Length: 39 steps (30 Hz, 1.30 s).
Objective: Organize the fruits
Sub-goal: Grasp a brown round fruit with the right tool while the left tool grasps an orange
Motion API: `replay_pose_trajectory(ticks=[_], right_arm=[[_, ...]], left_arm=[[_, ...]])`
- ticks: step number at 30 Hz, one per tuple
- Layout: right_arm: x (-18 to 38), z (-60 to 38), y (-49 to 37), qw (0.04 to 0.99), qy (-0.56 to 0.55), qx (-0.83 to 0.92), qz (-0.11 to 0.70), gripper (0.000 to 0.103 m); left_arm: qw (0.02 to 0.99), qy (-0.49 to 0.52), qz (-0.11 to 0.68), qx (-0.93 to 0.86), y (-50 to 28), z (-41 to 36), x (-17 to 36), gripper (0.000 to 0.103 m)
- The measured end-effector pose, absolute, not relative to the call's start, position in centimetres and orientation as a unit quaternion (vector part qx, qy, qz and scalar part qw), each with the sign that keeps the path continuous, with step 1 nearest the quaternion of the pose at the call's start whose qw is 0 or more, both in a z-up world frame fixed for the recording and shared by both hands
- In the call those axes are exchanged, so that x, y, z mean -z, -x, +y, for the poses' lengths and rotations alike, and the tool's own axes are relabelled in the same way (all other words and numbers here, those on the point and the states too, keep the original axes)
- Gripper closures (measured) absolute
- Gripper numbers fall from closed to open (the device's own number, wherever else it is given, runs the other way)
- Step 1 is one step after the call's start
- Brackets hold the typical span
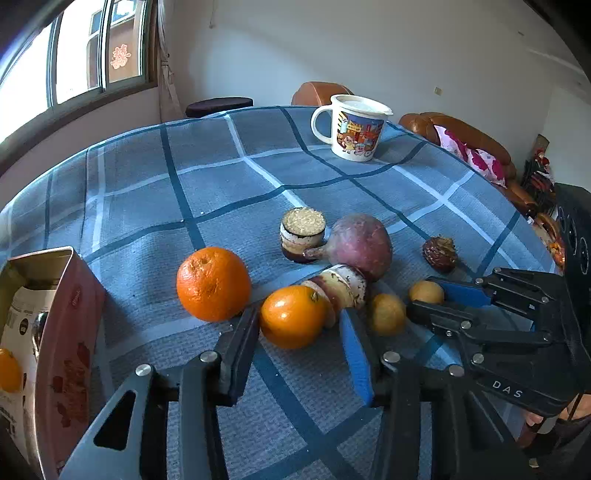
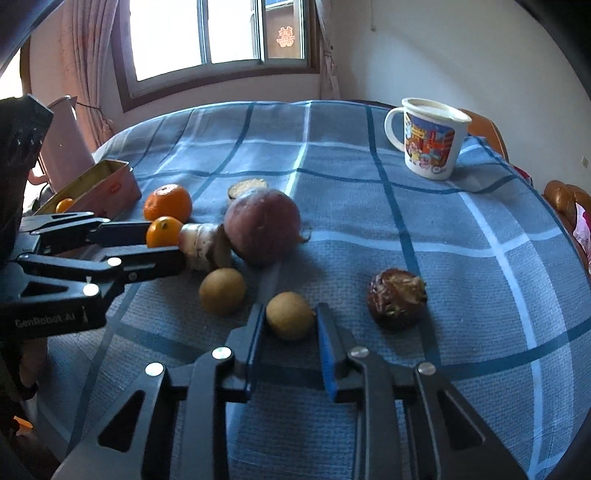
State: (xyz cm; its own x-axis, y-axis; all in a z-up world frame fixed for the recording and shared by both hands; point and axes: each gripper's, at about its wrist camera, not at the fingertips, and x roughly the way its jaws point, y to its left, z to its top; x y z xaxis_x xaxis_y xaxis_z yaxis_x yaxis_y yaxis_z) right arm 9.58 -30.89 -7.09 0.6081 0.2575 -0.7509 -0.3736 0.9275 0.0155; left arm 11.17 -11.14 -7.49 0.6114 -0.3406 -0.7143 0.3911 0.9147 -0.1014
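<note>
With one orange (image 1: 9, 370) boxed at lower left, our left gripper (image 1: 301, 332) brackets a small orange (image 1: 291, 316) and our right gripper (image 2: 290, 320) a yellow fruit (image 2: 290, 315), jaws open around both, most fruit left on the tabletop (image 1: 229, 173).

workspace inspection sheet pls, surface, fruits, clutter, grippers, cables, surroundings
surface: round table under a blue plaid cloth.
job's things: large orange, small orange, two small yellow-brown fruits, wrinkled dark fruit, open pink tin with a small orange fruit inside.
clutter: purple root vegetable, cut pale pieces, dark-rimmed slice, cartoon mug.
grippers: left gripper open around the small orange; right gripper open around a yellow-brown fruit.
cables: nothing seen.
surroundings: window, curtains, brown sofa.
</note>
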Motion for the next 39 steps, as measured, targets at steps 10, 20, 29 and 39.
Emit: replay_pose_trajectory(ticks=[10,20,29,39], right_arm=[[6.5,-31.0,-8.8,0.907,0.076,-0.168,0.379,0.074],[5.8,-30.9,-7.5,0.924,0.082,-0.167,0.334,0.074],[5.3,-30.9,-6.7,0.933,0.088,-0.168,0.307,0.074],[5.0,-30.8,-5.9,0.94,0.091,-0.168,0.284,0.074]], left_arm=[[0.907,-0.037,0.367,0.201,-10.1,-10.9,6.8,0.066],[0.921,-0.008,0.339,0.193,-9.3,-9.4,6.1,0.066],[0.93,0.004,0.32,0.182,-8.8,-8.8,5.6,0.066],[0.941,0.002,0.295,0.166,-8.0,-8.5,5.1,0.066]])
